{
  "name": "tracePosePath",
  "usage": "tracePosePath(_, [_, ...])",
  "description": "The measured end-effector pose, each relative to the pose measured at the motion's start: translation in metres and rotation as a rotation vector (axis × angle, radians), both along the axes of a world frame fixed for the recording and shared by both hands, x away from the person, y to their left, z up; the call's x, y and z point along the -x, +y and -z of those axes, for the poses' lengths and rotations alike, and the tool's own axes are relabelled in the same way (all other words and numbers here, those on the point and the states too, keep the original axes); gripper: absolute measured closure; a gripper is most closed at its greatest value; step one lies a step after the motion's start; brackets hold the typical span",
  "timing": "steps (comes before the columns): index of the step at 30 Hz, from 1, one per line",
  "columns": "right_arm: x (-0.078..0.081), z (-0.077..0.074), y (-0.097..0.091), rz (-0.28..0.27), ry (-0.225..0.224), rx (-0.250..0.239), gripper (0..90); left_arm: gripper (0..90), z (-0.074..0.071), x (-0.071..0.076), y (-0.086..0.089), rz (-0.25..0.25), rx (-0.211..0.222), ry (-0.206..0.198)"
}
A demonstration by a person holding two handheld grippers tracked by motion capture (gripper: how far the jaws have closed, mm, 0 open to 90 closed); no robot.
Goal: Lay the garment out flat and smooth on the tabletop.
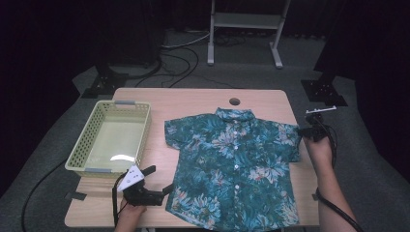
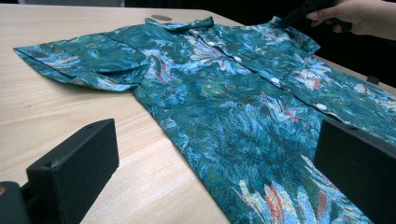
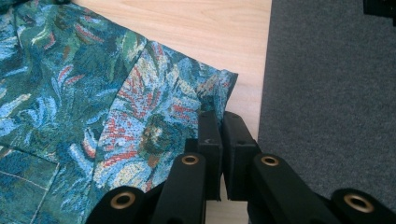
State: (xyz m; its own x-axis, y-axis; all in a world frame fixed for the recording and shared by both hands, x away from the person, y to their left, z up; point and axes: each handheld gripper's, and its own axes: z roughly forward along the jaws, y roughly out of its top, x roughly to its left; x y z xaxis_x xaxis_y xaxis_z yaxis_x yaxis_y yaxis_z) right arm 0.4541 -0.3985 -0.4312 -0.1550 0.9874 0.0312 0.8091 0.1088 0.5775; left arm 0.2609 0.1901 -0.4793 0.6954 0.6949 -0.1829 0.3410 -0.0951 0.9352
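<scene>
R gripper [image 1: 305, 131] reaches in from the table's [image 1: 193, 99] right edge, jaws pinched shut on the hem of the floral shirt's [image 1: 232, 164] sleeve [image 3: 187, 98]. L gripper [image 1: 159, 180] sits low at the shirt's bottom-left corner, jaws wide, holding nothing. Shirt lies flat mid-table w/ bare wood round it; basket [image 1: 77, 154] sits well left.

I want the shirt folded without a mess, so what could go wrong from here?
1. The right tongs are shut on only the outer edge of the sleeve, so the cloth may slip free when pulled.
2. That sleeve lies near the table edge; a dropped fold could slide off.
3. The left tongs stand open with the shirt hem between the jaws; closing carelessly might bunch the shirt.
</scene>
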Motion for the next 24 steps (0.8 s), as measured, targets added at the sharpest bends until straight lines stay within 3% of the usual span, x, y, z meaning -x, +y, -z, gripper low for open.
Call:
tracePosePath(3, [0.002, 0.003, -0.002, 0.016, -0.01, -0.015, 81.4, 0.0, 0.0, -0.001, -0.001, 0.002, -0.004, 0.012])
tracePosePath(7, [0.004, 0.005, -0.003, 0.018, -0.033, -0.014, 64.5, 0.0, 0.0, -0.001, -0.001, 0.009, -0.002, -0.006])
tracePosePath(12, [0.006, 0.006, -0.004, 0.028, -0.051, -0.031, 31.0, 0.0, 0.0, 0.001, 0.001, 0.013, 0.025, -0.026])
tracePosePath(14, [0.008, 0.009, -0.005, 0.033, -0.054, -0.089, 21.1, 0.0, 0.0, 0.001, 0.001, 0.006, 0.028, -0.03])
tracePosePath(20, [0.023, 0.021, 0.006, -0.042, -0.102, -0.155, 10.3, 0.0, 0.0, 0.001, 0.001, 0.006, 0.032, -0.036])
tracePosePath(22, [0.028, 0.026, 0.013, -0.089, -0.111, -0.165, 1.7, 0.0, 0.0, 0.001, 0.001, 0.005, 0.029, -0.036])
tracePosePath(24, [0.037, 0.027, 0.019, -0.122, -0.151, -0.197, 1.6, 0.0, 0.0, 0.001, 0.001, 0.004, 0.028, -0.036])
